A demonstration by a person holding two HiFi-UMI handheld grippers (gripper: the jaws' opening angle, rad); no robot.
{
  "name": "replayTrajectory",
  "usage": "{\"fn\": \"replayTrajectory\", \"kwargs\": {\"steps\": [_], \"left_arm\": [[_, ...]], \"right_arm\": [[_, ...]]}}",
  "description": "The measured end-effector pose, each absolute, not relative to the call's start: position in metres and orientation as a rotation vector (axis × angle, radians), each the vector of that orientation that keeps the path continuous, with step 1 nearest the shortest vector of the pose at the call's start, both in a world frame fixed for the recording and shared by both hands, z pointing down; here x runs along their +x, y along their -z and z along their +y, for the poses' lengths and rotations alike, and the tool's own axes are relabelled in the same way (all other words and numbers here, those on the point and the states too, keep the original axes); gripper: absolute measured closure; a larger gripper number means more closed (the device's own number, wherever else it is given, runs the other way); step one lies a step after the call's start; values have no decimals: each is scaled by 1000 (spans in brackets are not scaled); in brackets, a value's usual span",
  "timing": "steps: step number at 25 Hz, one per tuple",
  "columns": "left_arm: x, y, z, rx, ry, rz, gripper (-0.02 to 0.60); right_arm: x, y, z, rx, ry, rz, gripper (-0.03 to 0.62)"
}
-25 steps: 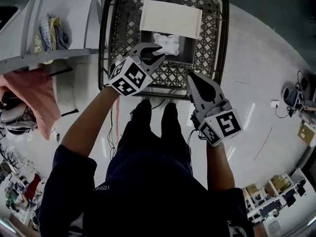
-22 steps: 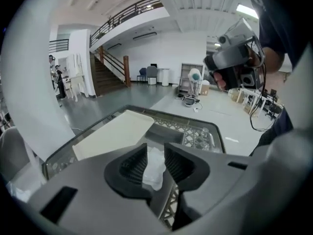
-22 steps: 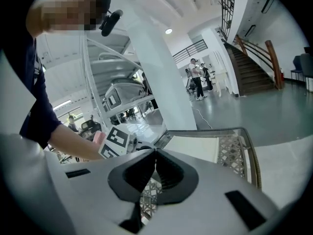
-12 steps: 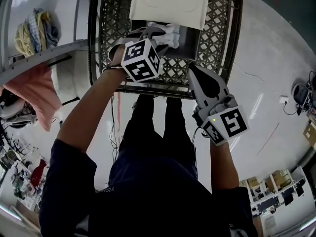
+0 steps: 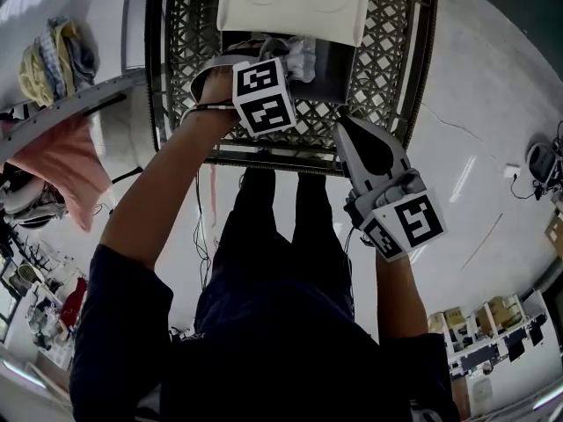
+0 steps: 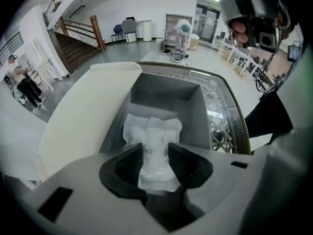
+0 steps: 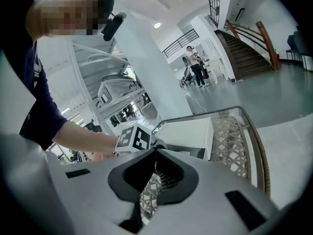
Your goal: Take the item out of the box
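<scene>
A grey box [image 5: 332, 70] with its white lid [image 5: 295, 3] flipped back stands in a lattice basket [image 5: 391, 51]. Inside lies a crumpled white item [image 5: 303, 56]. My left gripper [image 5: 274, 49] reaches into the box from the near side. In the left gripper view its jaws are opening, and the white item [image 6: 154, 131] lies between the pads of the left gripper [image 6: 155, 155] on the floor of the box [image 6: 190, 106]. My right gripper [image 5: 352, 132] hangs at the basket's near rim with its jaws together and nothing in them; the right gripper [image 7: 155, 153] looks over the rim.
The basket [image 6: 222, 99] has a metal rim and open lattice walls. A pink cloth [image 5: 57, 170] hangs at the left under a shelf, and a heap of clothes [image 5: 53, 55] lies on it. The person's legs stand below the basket on a glossy floor.
The left gripper has moved forward from the basket's near edge into the box, over the white item, and its jaws have spread. The right gripper has stayed where it was.
</scene>
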State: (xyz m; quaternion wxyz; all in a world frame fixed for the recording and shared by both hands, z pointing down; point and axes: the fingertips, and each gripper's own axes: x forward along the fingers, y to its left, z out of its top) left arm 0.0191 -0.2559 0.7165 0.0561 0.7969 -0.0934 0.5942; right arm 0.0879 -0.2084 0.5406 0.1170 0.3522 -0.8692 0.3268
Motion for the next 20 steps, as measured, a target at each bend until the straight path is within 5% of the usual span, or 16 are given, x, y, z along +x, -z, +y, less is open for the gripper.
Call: {"fn": "replayTrajectory", "kwargs": {"steps": [13, 20], "left_arm": [[20, -711, -255, 2458, -1794, -335, 535], [26, -642, -254, 2538, -1479, -492, 565]], "right_arm": [[94, -531, -205, 1065, -951, -2545, 569], [90, -497, -206, 1092, -889, -2579, 569]]}}
